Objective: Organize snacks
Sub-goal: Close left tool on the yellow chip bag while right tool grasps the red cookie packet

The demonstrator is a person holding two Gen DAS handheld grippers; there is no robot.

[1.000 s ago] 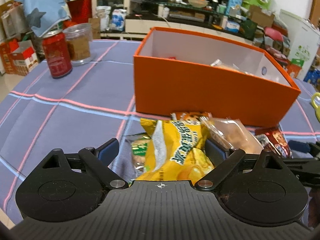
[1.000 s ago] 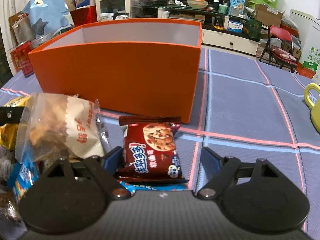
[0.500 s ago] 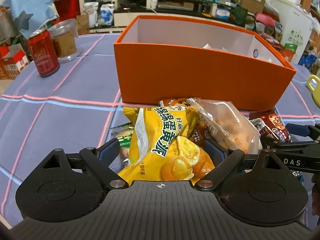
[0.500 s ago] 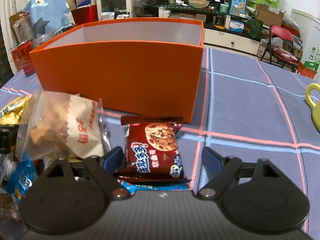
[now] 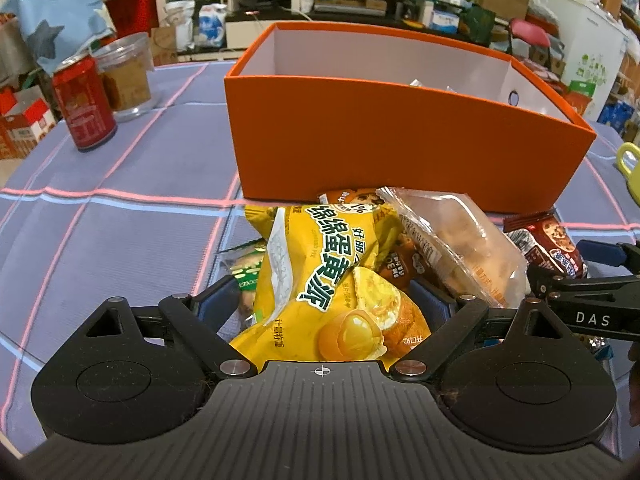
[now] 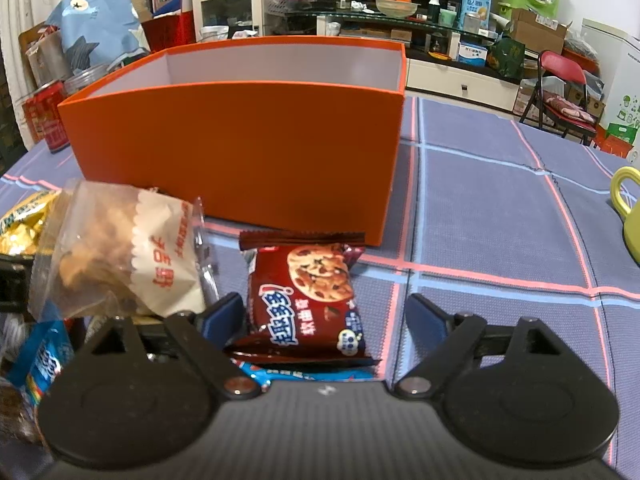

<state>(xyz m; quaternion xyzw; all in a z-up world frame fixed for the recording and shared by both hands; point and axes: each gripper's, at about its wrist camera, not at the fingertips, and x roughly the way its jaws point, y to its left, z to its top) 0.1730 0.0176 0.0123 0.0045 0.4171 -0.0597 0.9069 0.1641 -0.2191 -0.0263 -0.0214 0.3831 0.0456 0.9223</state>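
Your left gripper (image 5: 322, 300) has its jaws wide apart around the yellow egg-yolk pastry packet (image 5: 326, 280), long axis pointing to the orange box (image 5: 400, 148); your right gripper (image 6: 324, 314), likewise spread and empty, straddles the chocolate-chip cookie packet (image 6: 308, 300).

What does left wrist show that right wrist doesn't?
Left wrist only: yellow egg-yolk pastry bag between the open left gripper, snacks inside the orange box, and the right gripper from the side.
Right wrist only: blue packet under the cookie pack.
Both: box, cookie pack, clear pastry bag, red can.
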